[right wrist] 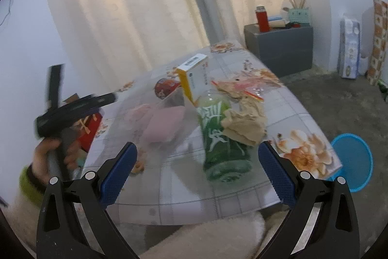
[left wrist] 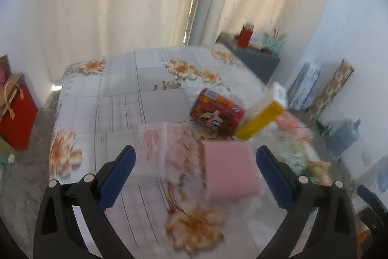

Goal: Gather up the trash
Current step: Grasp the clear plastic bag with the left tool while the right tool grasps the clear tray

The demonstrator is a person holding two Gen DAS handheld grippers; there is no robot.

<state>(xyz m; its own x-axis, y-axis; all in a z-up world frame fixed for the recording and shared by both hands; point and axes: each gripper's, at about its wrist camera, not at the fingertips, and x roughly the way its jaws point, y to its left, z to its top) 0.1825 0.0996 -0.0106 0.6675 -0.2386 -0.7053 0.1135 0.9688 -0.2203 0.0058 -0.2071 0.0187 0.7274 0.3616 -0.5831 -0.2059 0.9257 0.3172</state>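
Both tools were inspected above a table (right wrist: 242,196) covered with a flowered plastic cloth, on which the trash lay in 1 loose cluster.

Left gripper (left wrist: 195,162): jaws spread wide, nothing between the pads. A pink packet (left wrist: 230,169) inside a clear plastic bag (left wrist: 167,149) lay on the cloth directly ahead, the packet nearer the right-hand finger; contact could not be confirmed owing to blur. Judged light, soft and slippery in its film; a pinch across the packet's body would likely hold better than a pinch on loose film.

Right gripper (right wrist: 197,157): likewise released and empty. A green plastic bottle (right wrist: 223,145) lay on its side ahead, between the 2 fingers in the view and closer to the right one, its base toward the camera. It appeared light, smooth and liable to roll; the middle of the barrel seemed the soundest hold. Crumpled brown paper (right wrist: 245,123) rested against its upper side and would crush readily.

Behind these lay a red printed wrapper (left wrist: 215,111) and a yellow-and-white carton (left wrist: 264,113), the carton tilted up at 1 end. A blue bin (right wrist: 351,162) stood on the floor just beside the table's right corner, the probable destination.
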